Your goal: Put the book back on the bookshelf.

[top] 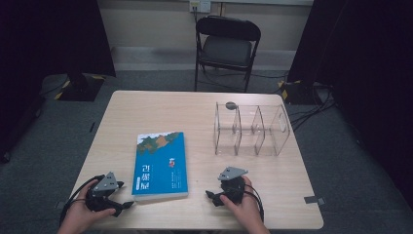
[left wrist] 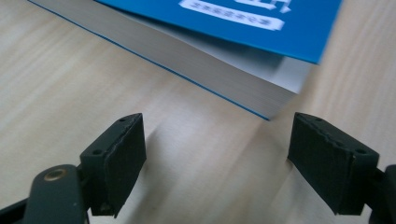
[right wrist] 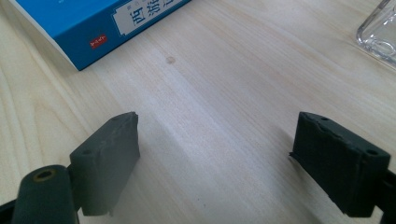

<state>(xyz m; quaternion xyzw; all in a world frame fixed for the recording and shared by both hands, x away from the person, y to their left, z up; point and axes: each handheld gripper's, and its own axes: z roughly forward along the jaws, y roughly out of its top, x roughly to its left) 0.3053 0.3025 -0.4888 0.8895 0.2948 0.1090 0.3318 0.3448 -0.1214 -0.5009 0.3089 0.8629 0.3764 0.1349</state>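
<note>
A blue paperback book (top: 160, 165) lies flat on the wooden table (top: 160, 109), left of centre. My left gripper (top: 123, 195) rests by the book's near left corner, held in a hand. In the left gripper view its jaws (left wrist: 217, 135) stand open over bare wood, with the book's page edge and corner (left wrist: 233, 74) just beyond them and nothing between the pads. My right gripper (top: 210, 197) sits to the right of the book, pointing left. In the right gripper view it (right wrist: 217, 135) is open over bare table, with the book's spine (right wrist: 70, 23) at the upper left.
A clear plastic organiser (top: 251, 129) with three compartments stands on the right half of the table, and its corner (right wrist: 380, 32) appears in the right gripper view. A black folding chair (top: 226, 46) stands beyond the far edge. Dark stands flank the table on both sides.
</note>
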